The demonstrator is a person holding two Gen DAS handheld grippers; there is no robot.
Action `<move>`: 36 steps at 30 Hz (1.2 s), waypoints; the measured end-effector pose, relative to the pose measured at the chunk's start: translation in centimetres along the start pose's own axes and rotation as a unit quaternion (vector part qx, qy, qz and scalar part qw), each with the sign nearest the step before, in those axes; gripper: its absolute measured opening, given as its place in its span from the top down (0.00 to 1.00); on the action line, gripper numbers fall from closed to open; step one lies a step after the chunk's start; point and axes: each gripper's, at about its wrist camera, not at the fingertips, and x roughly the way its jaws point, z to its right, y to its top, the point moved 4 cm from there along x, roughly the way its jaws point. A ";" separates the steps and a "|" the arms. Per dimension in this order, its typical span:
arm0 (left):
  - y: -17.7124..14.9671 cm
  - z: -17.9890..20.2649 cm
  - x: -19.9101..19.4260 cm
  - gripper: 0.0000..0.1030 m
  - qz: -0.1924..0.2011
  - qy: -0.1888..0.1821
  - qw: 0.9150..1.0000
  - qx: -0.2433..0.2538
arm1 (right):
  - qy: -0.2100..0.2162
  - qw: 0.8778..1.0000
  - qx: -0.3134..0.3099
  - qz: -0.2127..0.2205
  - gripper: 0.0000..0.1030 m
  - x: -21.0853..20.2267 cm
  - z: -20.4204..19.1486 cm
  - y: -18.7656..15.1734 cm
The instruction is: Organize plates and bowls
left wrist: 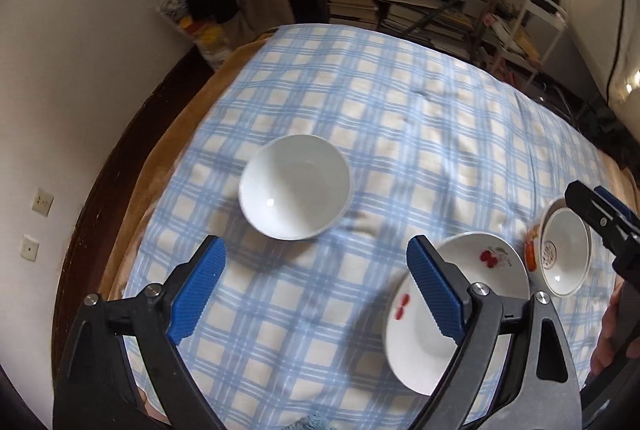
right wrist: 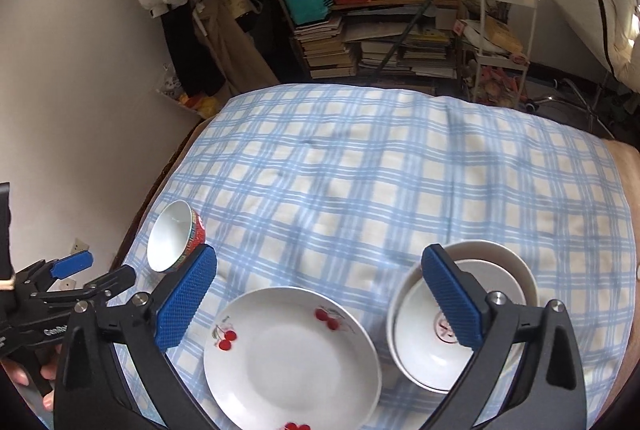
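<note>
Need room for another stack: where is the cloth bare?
Bare: the far half of the checked cloth, beyond the cherry plate. Crowded: the near edge, where the red-sided bowl, plate and stacked bowls sit.

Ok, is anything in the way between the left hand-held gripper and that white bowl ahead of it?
Nothing visible. The left hand-held gripper is open, and only checked cloth lies between it and the white bowl. The cherry plate sits off to the right, clear of that path.
</note>
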 end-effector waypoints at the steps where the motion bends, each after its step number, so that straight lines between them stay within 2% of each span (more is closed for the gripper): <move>1: 0.1 -1.0 0.1 0.12 0.005 0.007 1.000 -0.008 | 0.000 1.000 -0.005 0.000 0.00 0.3 -0.7 0.0; 3: 0.2 -2.3 0.7 0.12 0.006 0.014 1.000 -0.016 | 0.006 1.000 -0.011 -0.004 0.00 1.2 -2.1 0.1; 11: 0.9 -6.7 3.7 0.12 -0.014 -0.004 0.998 -0.062 | 0.023 0.999 -0.027 -0.024 0.00 4.9 -6.4 0.3; 18: 2.0 -8.9 5.7 0.12 0.000 -0.008 0.996 -0.086 | 0.026 0.998 -0.041 -0.044 0.00 7.8 -9.3 0.6; 22: 2.0 -10.2 7.4 0.12 0.012 -0.011 0.993 -0.121 | 0.020 0.997 -0.047 -0.053 0.00 9.3 -10.5 0.9; 25: 1.9 -10.6 9.0 0.12 0.002 -0.023 0.991 -0.133 | 0.021 0.997 -0.054 -0.058 0.01 10.4 -11.3 0.9; 30: 1.8 -10.4 11.0 0.12 -0.014 -0.002 0.993 -0.114 | 0.017 0.995 -0.063 -0.076 0.10 12.4 -12.2 0.2; 32: 1.6 -10.4 11.7 0.12 -0.023 -0.004 0.993 -0.114 | 0.018 0.994 -0.063 -0.082 0.14 13.0 -12.4 -0.1; 36: 1.5 -10.6 12.5 0.18 -0.031 -0.005 0.992 -0.122 | 0.025 0.993 -0.064 -0.099 0.22 14.2 -12.7 -0.9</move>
